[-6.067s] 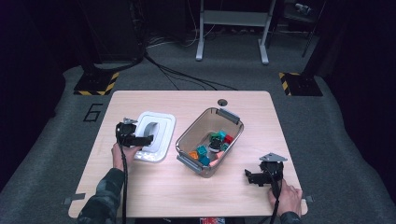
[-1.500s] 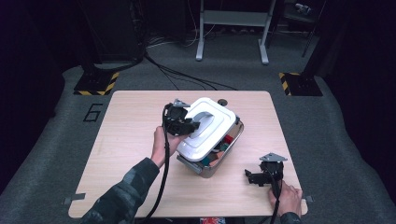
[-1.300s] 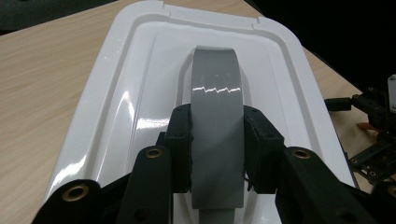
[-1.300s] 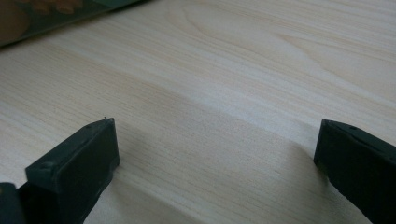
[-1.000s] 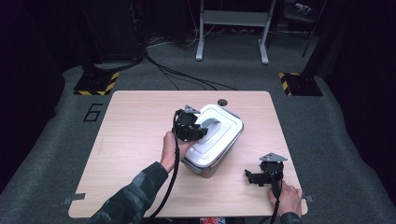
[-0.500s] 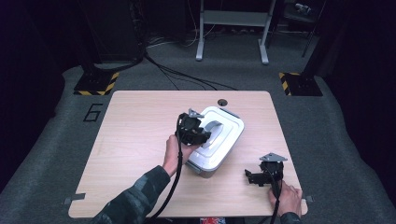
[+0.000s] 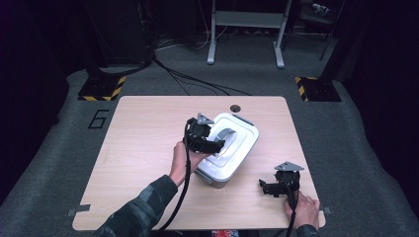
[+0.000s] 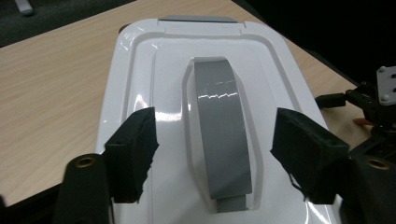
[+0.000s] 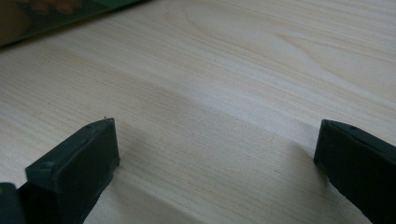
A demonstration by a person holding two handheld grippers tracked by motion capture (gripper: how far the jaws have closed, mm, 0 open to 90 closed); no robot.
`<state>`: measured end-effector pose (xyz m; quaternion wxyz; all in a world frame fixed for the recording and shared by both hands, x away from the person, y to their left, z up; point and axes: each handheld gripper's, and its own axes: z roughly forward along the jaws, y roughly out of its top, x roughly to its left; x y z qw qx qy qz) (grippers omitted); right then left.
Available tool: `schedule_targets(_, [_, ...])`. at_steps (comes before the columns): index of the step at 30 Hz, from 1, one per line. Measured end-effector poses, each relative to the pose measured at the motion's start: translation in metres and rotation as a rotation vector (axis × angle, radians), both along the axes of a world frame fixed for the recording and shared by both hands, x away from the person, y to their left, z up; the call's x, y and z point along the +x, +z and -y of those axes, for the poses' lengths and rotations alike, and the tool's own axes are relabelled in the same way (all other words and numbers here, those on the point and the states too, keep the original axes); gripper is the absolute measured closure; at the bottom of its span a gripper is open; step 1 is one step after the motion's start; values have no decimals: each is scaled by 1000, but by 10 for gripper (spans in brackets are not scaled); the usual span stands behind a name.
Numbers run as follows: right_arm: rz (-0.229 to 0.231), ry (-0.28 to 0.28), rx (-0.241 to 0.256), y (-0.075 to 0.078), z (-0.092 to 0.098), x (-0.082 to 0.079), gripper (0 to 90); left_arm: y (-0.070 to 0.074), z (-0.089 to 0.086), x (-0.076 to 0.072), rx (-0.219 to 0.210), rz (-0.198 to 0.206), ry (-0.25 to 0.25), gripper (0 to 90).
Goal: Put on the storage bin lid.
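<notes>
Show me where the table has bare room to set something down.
The widest free patch is the table's left half, from its left edge to the left tool and its forearm. A bare strip runs along the far edge, broken by the small round hole. It is crowded mid-right: the lidded white container, and the right tool at the near right corner.

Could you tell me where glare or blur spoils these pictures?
Left gripper view: bright glare streaks on the glossy white lid and its grey handle. Right gripper view: table grain soft, far edge blurred. High view: table evenly lit, surroundings very dark.
</notes>
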<state>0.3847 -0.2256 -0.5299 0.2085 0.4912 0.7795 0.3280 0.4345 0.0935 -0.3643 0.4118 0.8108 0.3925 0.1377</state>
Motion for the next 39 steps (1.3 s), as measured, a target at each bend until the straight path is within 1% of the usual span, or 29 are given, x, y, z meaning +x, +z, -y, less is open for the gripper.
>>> schedule_targets(1, [0, 0, 0, 0, 0, 0, 0, 0, 0, 0, 0, 0, 0, 265])
schedule_targets(2, [0, 0, 0, 0, 0, 0, 0, 1, -2, 0, -4, 5, 1, 265])
schedule_targets(3, [0, 0, 0, 0, 0, 0, 0, 2, -5, -1, 4, 5, -2, 203])
schedule_targets(4, [0, 1, 0, 0, 0, 0, 0, 4, -11, -1, 3, 6, -4, 186])
schedule_targets(5, [0, 1, 0, 0, 0, 0, 0, 4, -11, -1, 3, 6, -4, 166])
schedule_targets(6, [0, 0, 0, 0, 0, 0, 0, 6, -19, -2, 12, 12, -4, 151])
schedule_targets(7, [0, 0, 0, 0, 0, 0, 0, 6, -19, -2, 12, 12, -4, 146])
schedule_targets(8, [0, 0, 0, 0, 0, 0, 0, 6, -23, -2, 6, 17, 3, 136])
schedule_targets(9, [0, 0, 0, 0, 0, 0, 0, 7, -32, -1, 1, 22, 20, 117])
schedule_targets(10, [0, 0, 0, 0, 0, 0, 0, 7, -32, -1, 1, 22, 20, 104])
schedule_targets(11, [0, 0, 0, 0, 0, 0, 0, 8, -42, -1, -3, 18, 42, 92])
schedule_targets(14, [0, 0, 0, 0, 0, 0, 0, 6, -59, 0, 2, 20, 70, 68])
schedule_targets(15, [0, 0, 0, 0, 0, 0, 0, 6, -59, 0, 2, 20, 70, 60])
schedule_targets(17, [0, 0, 0, 0, 0, 0, 0, 5, -72, -1, 7, 18, 91, 53])
schedule_targets(19, [0, 0, 0, 0, 0, 0, 0, 1, -85, -1, -2, 17, 114, 39])
schedule_targets(22, [0, 0, 0, 0, 0, 0, 0, -7, -104, -2, -3, 8, 153, 25])
schedule_targets(24, [0, 0, 0, 0, 0, 0, 0, -12, -117, -3, 13, -3, 172, 16])
schedule_targets(25, [0, 0, 0, 0, 0, 0, 0, -16, -123, -3, 11, 0, 185, 16])
schedule_targets(26, [0, 0, 0, 0, 0, 0, 0, -19, -131, -4, 17, -15, 192, 11])
schedule_targets(27, [0, 0, 0, 0, 0, 0, 0, -22, -135, -4, 8, -18, 206, 5])
schedule_targets(28, [-1, 0, 0, 0, 0, 0, 0, -25, -140, -5, -1, -24, 222, 3])
schedule_targets(30, [0, 0, 0, 0, 0, 0, 0, -33, -150, -6, -1, -33, 239, 2])
schedule_targets(31, [0, 0, 0, 0, 0, 0, 0, -37, -155, -7, 5, -38, 244, 2])
schedule_targets(32, [0, 0, 0, 0, 0, 0, 0, -45, -164, -8, 14, -42, 262, 1])
schedule_targets(35, [0, 0, 0, 0, 0, 0, 0, -60, -175, -9, 6, -67, 289, 1])
schedule_targets(36, [0, 0, 0, 0, 0, 0, 0, -60, -175, -9, 6, -67, 289, 1])
schedule_targets(37, [0, 0, 0, 0, 0, 0, 0, -64, -179, -9, 5, -81, 291, 1])
schedule_targets(38, [0, 0, 0, 0, 0, 0, 0, -70, -183, -9, -7, -82, 309, 1])
schedule_targets(39, [0, 0, 0, 0, 0, 0, 0, -73, -186, -10, -2, -84, 314, 1])
